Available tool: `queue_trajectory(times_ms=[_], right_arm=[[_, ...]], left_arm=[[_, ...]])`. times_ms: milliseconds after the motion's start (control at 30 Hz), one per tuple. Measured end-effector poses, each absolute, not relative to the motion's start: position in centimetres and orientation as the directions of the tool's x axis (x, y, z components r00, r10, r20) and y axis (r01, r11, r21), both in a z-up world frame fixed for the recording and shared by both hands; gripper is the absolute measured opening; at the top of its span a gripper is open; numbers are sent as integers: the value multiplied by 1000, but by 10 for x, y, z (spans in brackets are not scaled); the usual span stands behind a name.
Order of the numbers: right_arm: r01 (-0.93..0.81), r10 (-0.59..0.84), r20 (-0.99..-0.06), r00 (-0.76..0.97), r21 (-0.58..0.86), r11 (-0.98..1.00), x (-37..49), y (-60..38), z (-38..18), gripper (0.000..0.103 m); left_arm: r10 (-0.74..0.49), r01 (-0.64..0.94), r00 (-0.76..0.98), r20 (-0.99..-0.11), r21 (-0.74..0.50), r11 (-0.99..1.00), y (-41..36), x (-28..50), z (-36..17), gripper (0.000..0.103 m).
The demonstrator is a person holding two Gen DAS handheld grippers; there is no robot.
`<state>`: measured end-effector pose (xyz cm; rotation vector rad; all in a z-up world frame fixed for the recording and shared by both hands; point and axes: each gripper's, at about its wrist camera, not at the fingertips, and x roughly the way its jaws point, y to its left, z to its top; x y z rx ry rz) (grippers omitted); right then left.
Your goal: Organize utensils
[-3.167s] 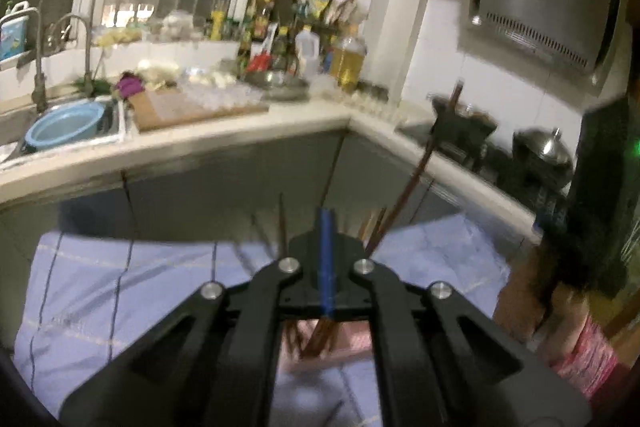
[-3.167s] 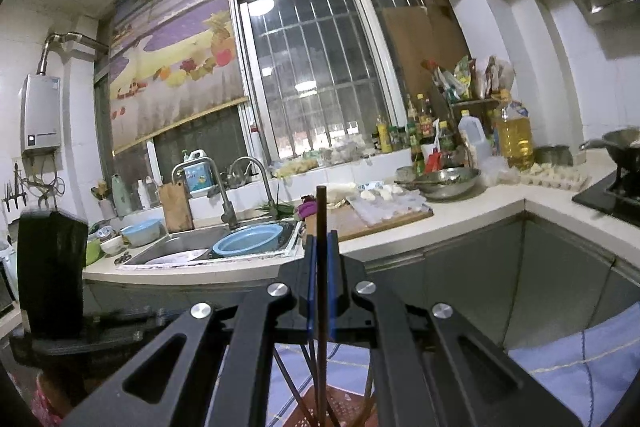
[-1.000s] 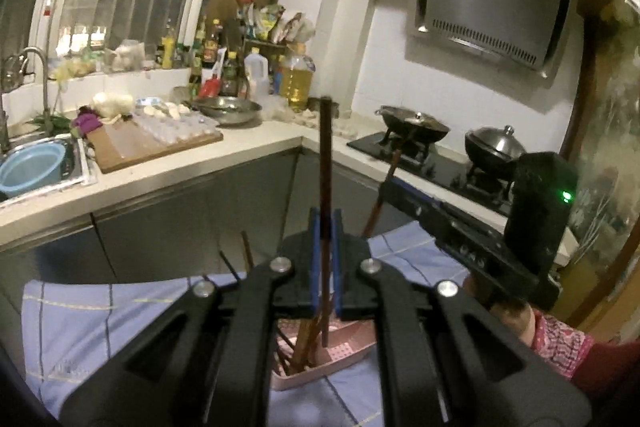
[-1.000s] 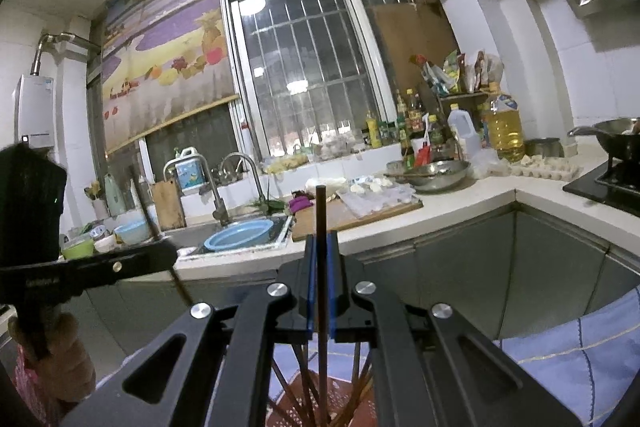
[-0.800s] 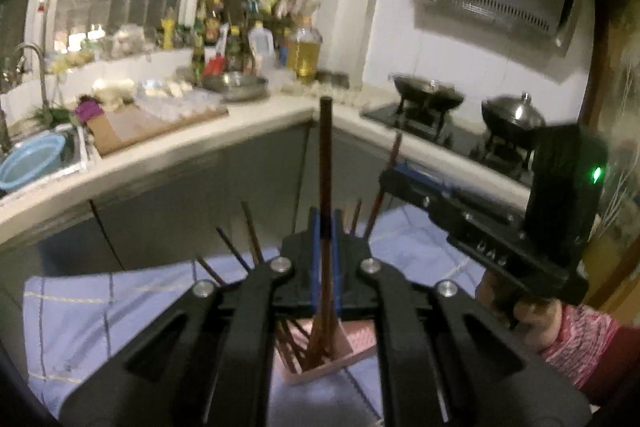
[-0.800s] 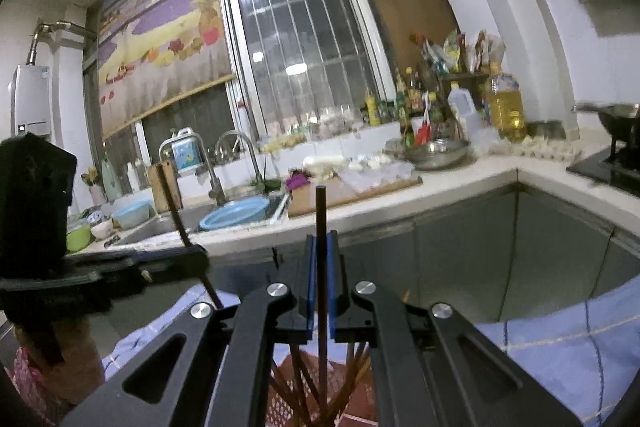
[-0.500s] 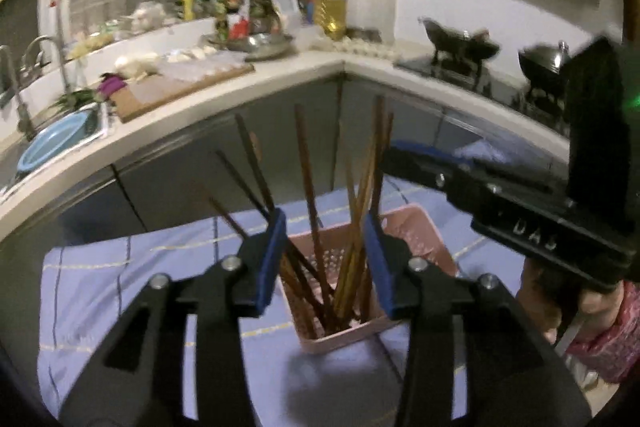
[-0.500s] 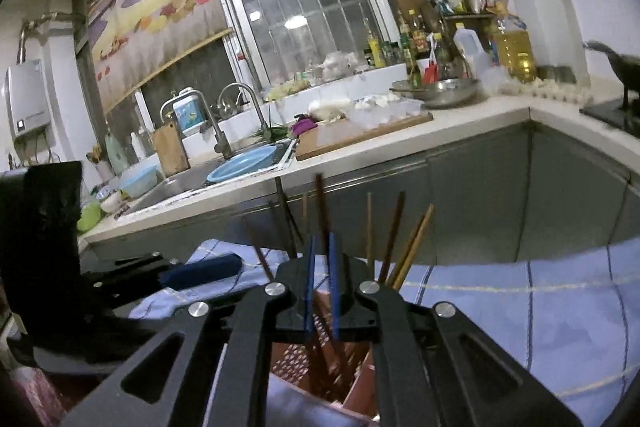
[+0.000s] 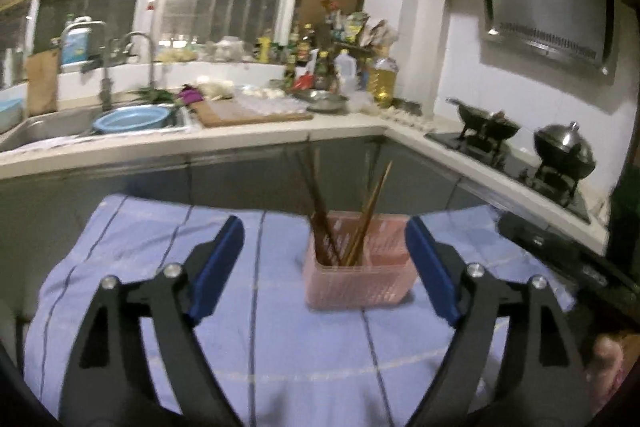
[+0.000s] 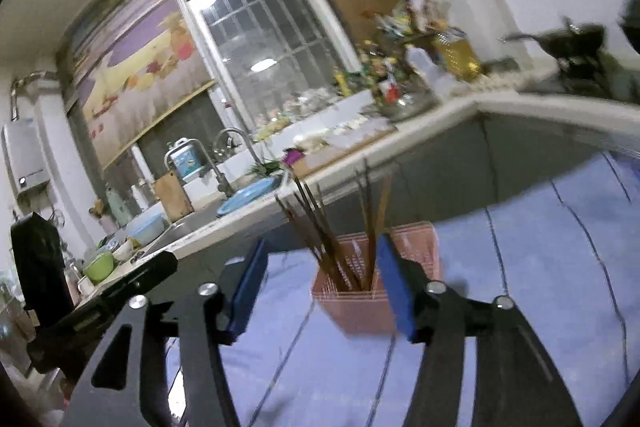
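Observation:
A pink slotted basket (image 9: 356, 281) stands on the blue cloth, with several dark and light wooden chopsticks (image 9: 320, 203) leaning upright in it. My left gripper (image 9: 324, 225) hangs in front of the basket with its jaws opening wide; nothing is pressed between the blue pads. In the right wrist view the same basket (image 10: 362, 309) and chopsticks (image 10: 316, 223) sit just beyond my right gripper (image 10: 322, 245). Its jaws are opening too, and they grip nothing. The left gripper's black body (image 10: 120, 291) shows at the lower left of that view.
A checked blue cloth (image 9: 280, 347) covers the table. Behind it runs an L-shaped counter with a sink and blue basin (image 9: 132, 117), a cutting board (image 9: 248, 113), bottles, and a stove with a wok (image 9: 486, 121) and a lidded pot (image 9: 564, 153).
Each gripper was shut on an upright chopstick above the basket. Both came down, let the chopsticks go into the basket, and drew back with jaws spreading.

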<state>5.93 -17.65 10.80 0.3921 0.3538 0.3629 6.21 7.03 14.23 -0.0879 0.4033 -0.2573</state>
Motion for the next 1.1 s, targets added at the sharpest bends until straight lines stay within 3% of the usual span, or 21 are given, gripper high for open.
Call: queue_trajectory(times_ms=[200,367,633,900,1100], right_arm=[[-157,340,-394,854,427,890,4,-185,63,73],[-62,274,-465,842,420,905,-27,-189,48,83],[-54,230,-404,885,402,914,-65,-178,55,97],[-130,282,-356,891,395,909,-77,-169,71,98],[-132,283,-365,887,388,912,-75,-165,70,98]], left_arm=[[-166,145,885,-435,-82,986,61,13,113,80],[-110,111,892,-438,-23,994,51,-20,104,91],[-71,89,920,-385,30,996,51,-51,114,97],[-37,76,923,-383,88,993,49,-56,111,97],[-57,118,890,-453,107,987,43,-46,100,97]])
